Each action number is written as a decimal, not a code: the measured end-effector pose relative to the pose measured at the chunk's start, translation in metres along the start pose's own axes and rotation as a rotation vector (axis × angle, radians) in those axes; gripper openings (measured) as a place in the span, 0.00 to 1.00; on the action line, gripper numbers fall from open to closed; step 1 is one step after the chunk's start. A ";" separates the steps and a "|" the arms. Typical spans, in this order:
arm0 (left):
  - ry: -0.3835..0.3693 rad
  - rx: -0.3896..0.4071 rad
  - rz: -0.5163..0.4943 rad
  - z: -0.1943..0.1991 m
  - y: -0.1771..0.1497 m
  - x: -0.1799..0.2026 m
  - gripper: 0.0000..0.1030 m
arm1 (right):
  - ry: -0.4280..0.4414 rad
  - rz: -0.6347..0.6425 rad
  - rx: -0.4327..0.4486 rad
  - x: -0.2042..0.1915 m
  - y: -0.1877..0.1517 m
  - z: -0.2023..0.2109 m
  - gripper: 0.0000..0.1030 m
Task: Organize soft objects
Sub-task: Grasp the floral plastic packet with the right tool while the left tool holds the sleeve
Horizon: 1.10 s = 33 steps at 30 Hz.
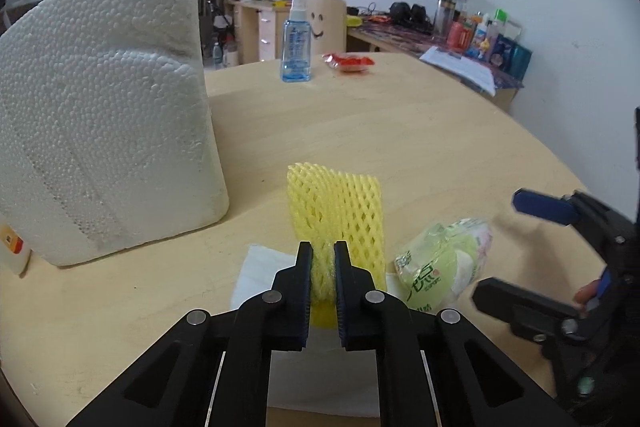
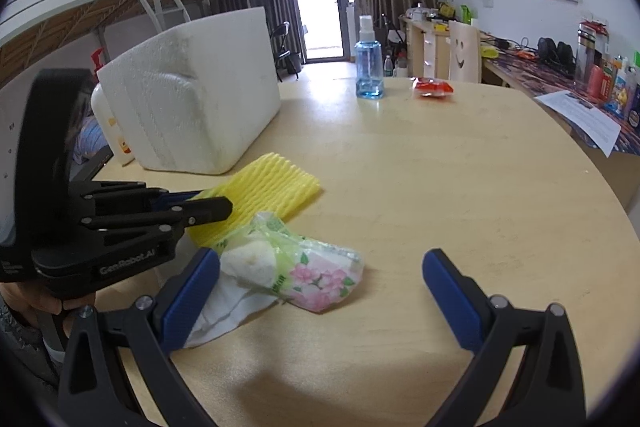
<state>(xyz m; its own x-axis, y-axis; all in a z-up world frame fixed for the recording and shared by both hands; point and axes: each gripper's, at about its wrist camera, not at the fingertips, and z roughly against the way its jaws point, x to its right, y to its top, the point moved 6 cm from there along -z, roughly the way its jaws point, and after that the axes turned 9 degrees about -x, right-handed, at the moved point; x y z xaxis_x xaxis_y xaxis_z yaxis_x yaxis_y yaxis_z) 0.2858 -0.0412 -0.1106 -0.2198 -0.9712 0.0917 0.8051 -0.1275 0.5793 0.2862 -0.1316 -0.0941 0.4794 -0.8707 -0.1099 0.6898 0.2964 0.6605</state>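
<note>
**Two grippers, one net held**

Our left gripper (image 1: 323, 267) pinches the yellow foam net (image 1: 340, 207), just beside the tissue pack (image 2: 296, 267). Our right gripper (image 2: 320, 287) is wide apart, empty. The net could slip, because the foam compresses easily.

**What you can't really make out here**

The near end of the yellow foam net (image 1: 340, 211) vanishes between the left gripper (image 1: 323, 259) jaws. The white tissue (image 1: 256, 275) is mostly buried under that gripper. The tissue pack (image 2: 296, 267) print is too blurry to read. The pump bottle (image 2: 106, 115) sits half hidden behind the foam box (image 2: 192, 95), which the left wrist view crops at the left edge.
</note>
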 end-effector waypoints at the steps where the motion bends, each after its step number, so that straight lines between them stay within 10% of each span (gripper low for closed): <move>1: -0.005 0.013 0.002 0.003 0.001 -0.001 0.10 | 0.000 0.002 -0.005 0.000 -0.001 -0.001 1.00; 33: -0.082 0.206 0.110 0.054 -0.009 -0.032 0.10 | -0.054 0.080 -0.144 -0.022 0.008 -0.024 1.00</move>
<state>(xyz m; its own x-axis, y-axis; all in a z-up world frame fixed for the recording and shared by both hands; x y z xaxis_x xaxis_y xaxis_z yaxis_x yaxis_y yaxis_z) 0.2554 0.0024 -0.0749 -0.1879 -0.9563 0.2240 0.6993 0.0299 0.7142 0.2939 -0.1002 -0.1046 0.5090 -0.8605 -0.0189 0.7229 0.4155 0.5520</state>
